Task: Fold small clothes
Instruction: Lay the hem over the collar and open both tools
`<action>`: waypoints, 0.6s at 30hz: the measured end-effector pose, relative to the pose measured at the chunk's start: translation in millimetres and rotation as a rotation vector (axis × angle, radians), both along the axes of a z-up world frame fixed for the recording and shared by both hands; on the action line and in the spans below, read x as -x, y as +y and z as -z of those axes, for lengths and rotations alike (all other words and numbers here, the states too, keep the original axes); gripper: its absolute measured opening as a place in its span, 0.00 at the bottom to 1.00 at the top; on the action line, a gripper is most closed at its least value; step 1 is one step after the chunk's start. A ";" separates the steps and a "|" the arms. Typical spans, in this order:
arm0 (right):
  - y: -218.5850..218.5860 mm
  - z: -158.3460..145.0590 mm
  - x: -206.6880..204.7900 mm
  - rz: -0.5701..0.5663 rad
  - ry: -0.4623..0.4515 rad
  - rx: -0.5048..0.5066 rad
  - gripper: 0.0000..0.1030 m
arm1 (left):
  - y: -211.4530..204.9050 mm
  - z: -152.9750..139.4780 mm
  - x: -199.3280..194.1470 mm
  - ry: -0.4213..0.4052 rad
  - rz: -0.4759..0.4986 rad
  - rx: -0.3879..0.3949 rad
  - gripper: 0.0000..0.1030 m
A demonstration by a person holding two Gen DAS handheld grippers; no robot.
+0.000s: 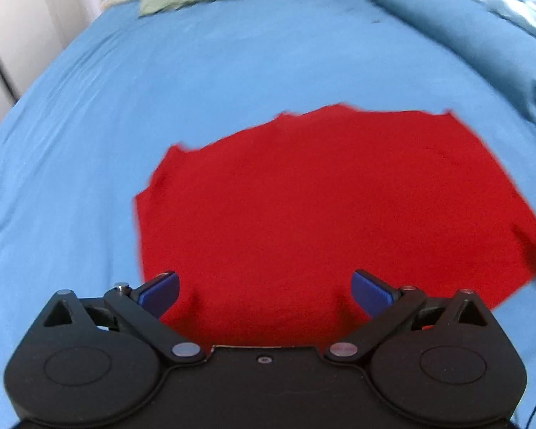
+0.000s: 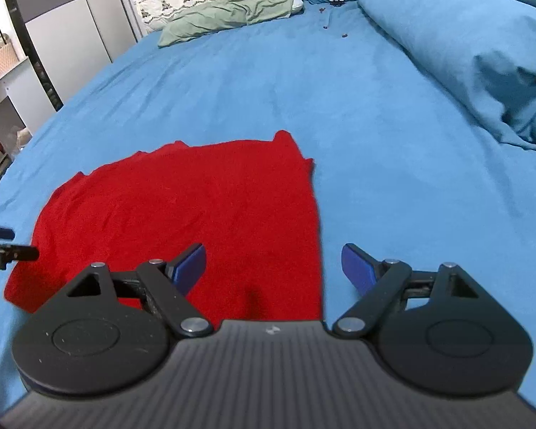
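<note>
Red knit fabric is your one work piece: a single red garment [image 1: 325, 214] lying flat on the blue bed sheet [image 1: 160, 89], near you, with both claws poised over its near edge.

Your left claw [image 1: 266, 293] stands fully spread over the garment's near-left part, with nothing between its blue pads. Your right claw [image 2: 273, 268] is just as wide and empty, and straddles the garment's right edge, one pad over red cloth and the other over bare sheet.

What could go wrong from here:
- The sheet is soft and lies close under the garment, so a pinch taken too deep at the right edge may gather sheet along with cloth, and the fold would drag the bedding.
- The far edge looks ragged, with small corners poking out. If you lift unevenly, those corners may curl under and the fold will likely come out crooked.
- The left view is blurred, so you may misjudge where that edge lies.

Count: one red garment, two claws, one green pillow [image 2: 228, 14] at the far end, one rumpled blue duvet [image 2: 464, 53] far right, and a few small dark specks [image 2: 334, 16] on the sheet, too small to identify.
</note>
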State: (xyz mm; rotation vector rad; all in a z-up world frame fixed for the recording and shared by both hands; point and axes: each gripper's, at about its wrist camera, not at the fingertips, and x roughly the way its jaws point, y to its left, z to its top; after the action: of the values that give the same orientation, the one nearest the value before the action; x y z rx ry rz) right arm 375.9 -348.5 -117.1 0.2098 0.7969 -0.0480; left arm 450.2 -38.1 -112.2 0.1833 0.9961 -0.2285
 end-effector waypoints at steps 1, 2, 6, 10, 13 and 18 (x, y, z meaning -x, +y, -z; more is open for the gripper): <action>-2.5 -1.2 4.3 0.000 0.012 0.001 0.96 | -8.6 -3.4 3.4 -0.005 0.020 0.021 1.00; -6.5 -1.1 9.2 0.002 0.030 0.006 0.96 | -17.5 -5.8 6.9 -0.015 0.049 0.059 1.00; -17.2 20.4 22.2 0.038 0.075 -0.014 0.94 | -56.8 -0.4 13.9 -0.081 0.062 0.035 1.00; -19.0 47.4 24.2 0.058 0.039 -0.039 0.92 | -81.9 19.7 8.6 -0.088 0.065 0.018 1.00; -17.3 65.5 10.8 0.054 -0.001 -0.062 0.83 | -84.3 31.5 -2.4 -0.034 0.028 0.084 1.00; -5.2 82.3 -3.4 0.046 -0.059 -0.006 0.73 | -91.9 54.0 -15.8 -0.003 -0.025 0.039 1.00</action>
State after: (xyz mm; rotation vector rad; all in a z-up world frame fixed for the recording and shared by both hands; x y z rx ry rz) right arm 379.4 -353.7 -199.4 0.2346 0.7332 -0.0822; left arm 466.0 -129.9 -166.1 0.1349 0.9900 -0.2244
